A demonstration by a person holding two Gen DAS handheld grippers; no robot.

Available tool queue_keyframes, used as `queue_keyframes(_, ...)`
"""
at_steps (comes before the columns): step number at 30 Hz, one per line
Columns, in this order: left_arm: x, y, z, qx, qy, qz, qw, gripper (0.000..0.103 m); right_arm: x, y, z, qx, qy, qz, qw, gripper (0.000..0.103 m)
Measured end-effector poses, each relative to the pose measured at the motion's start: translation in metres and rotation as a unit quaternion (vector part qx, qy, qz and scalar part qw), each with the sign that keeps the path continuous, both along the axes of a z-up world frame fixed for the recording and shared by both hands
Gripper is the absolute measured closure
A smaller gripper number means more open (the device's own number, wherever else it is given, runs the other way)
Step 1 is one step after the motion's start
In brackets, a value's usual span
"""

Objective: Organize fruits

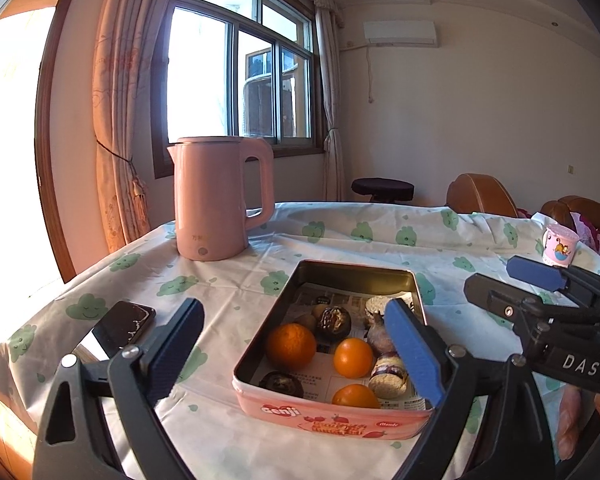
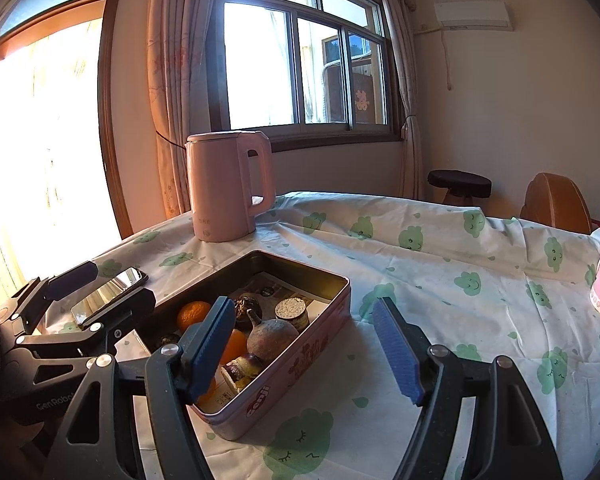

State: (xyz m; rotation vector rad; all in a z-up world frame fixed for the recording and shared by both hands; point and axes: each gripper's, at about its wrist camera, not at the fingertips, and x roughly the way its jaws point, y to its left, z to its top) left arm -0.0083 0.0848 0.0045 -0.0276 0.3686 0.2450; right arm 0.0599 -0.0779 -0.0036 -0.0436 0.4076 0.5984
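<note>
Rectangular metal tin [image 1: 352, 276] holds round glossy oranges [image 1: 291, 345]; left hand-held gripper [image 1: 296, 354], right hand-held gripper [image 2: 306, 350] spread apart, empty.

Tin [image 1: 332, 412] sits centre-low on the table [image 1: 380, 240], oranges [image 1: 291, 346] and other fruit inside, on newspaper [image 1: 320, 384]. Kettle [image 1: 216, 204] behind it, upper left. Phone [image 1: 120, 330] left of tin. Cup [image 1: 560, 248] far right near table edge. Stool [image 1: 382, 189] beyond the table, under the window [image 1: 236, 76].
</note>
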Motion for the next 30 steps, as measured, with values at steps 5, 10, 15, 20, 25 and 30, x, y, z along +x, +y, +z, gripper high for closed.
queue_keyframes(5, -0.0001, 0.0005, -0.0003, 0.000, 0.000, 0.000, 1.0000, 0.009, -0.0001, -0.0005, 0.0000, 0.000, 0.001, 0.000, 1.000, 0.030)
queue_keyframes(10, 0.0002, 0.0005, -0.0005, 0.000, 0.000, 0.000, 1.0000, 0.009, 0.0009, -0.0011, 0.0001, 0.001, 0.000, -0.002, 1.000, 0.030)
queue_keyframes(15, 0.0002, 0.0005, -0.0004, 0.000, 0.000, 0.000, 1.0000, 0.009, 0.0016, -0.0025, -0.0005, -0.001, -0.001, -0.004, 1.000, 0.030)
queue_keyframes(20, -0.0019, -0.0004, -0.0016, 0.003, -0.005, 0.003, 1.0000, 0.003, 0.0009, -0.0037, 0.0000, -0.004, -0.004, -0.007, 1.000, 0.030)
queue_keyframes(25, -0.0022, -0.0027, 0.0000, 0.009, -0.011, -0.002, 0.9999, 0.000, 0.0018, -0.0068, 0.0016, -0.004, -0.006, -0.013, 1.000, 0.030)
queue_keyframes(30, -0.0013, -0.0086, 0.0024, 0.014, -0.014, -0.009, 0.9998, 0.000, 0.0019, -0.0100, 0.0037, -0.004, -0.011, -0.020, 1.000, 0.030)
